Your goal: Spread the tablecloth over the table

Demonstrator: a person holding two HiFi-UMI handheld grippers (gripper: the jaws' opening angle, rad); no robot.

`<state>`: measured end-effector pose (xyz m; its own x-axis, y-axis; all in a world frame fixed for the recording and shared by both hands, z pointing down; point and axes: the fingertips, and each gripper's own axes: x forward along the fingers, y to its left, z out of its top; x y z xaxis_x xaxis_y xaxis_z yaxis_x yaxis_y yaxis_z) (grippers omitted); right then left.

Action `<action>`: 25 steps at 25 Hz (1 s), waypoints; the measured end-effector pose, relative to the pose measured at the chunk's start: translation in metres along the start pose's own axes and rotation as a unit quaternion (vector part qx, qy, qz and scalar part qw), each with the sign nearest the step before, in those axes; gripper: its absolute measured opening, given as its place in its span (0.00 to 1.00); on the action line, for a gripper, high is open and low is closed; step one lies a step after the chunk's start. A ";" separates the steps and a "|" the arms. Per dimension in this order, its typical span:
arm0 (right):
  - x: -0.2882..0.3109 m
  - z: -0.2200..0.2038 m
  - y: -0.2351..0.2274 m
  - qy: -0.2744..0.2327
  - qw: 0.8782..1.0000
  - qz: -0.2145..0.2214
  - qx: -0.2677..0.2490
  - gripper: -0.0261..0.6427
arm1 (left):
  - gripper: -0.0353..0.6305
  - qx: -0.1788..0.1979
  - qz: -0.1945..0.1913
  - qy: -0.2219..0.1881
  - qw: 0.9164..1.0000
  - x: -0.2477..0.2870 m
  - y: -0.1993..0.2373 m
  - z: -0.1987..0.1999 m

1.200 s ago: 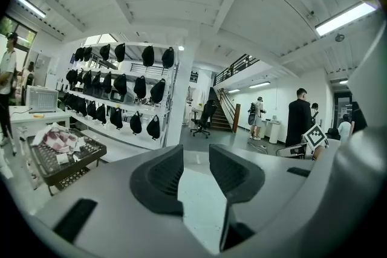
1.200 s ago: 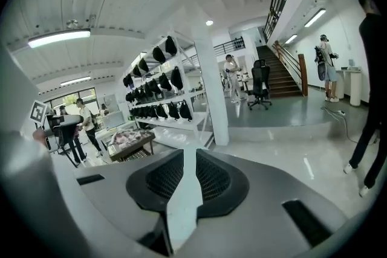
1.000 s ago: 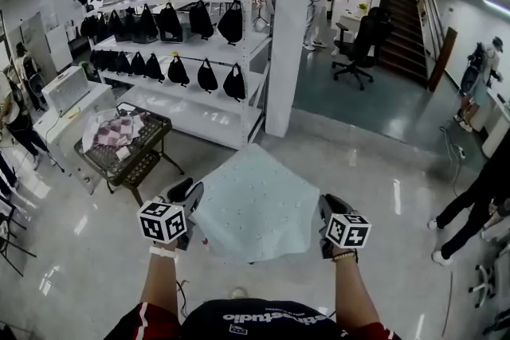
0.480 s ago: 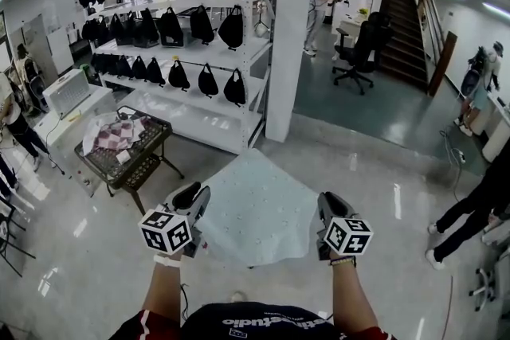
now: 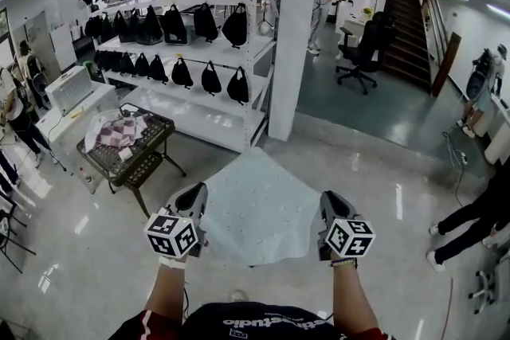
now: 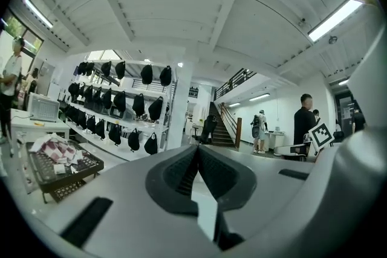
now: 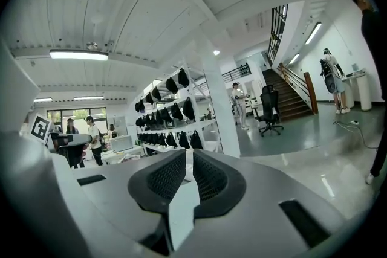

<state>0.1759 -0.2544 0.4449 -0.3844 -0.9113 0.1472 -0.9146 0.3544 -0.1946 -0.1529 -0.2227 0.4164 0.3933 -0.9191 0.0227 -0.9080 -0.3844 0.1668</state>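
Observation:
A pale blue tablecloth (image 5: 255, 207) hangs in the air in front of me, stretched between both grippers above the glossy floor. My left gripper (image 5: 191, 201) holds its left near corner. Its jaws have just been closing, and in the left gripper view (image 6: 196, 154) they stand together with a strip of the cloth (image 6: 207, 214) pinched between them. My right gripper (image 5: 329, 205) holds the right near corner. In the right gripper view (image 7: 188, 160) its jaws are shut on a fold of the cloth (image 7: 181, 208). Both grippers point roughly level, away from me.
A black wire table (image 5: 131, 159) with a checked cloth on it stands at the left, beside a white desk (image 5: 76, 95). White shelving with several black bags (image 5: 203, 52) and a white pillar (image 5: 288, 36) stand ahead. People stand at the far left, back and right.
The left jaws have closed onto the cloth's edge. The cloth now looks narrower and flatter between the two grippers, with its side corners drooping less than before.

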 end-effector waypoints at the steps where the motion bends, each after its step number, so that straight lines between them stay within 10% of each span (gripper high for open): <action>1: 0.000 0.002 0.002 -0.003 1.000 0.002 -0.001 0.13 | 0.08 0.004 0.005 -0.004 1.000 -0.001 0.001 0.002; 25: -0.002 0.029 0.027 -0.036 0.999 0.006 -0.039 0.08 | 0.08 0.019 0.008 -0.006 1.000 -0.007 0.001 0.007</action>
<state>0.1561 -0.2492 0.4108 -0.3876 -0.9187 0.0757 -0.9182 0.3775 -0.1200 -0.1573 -0.2166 0.4099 0.3774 -0.9260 0.0133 -0.9191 -0.3727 0.1280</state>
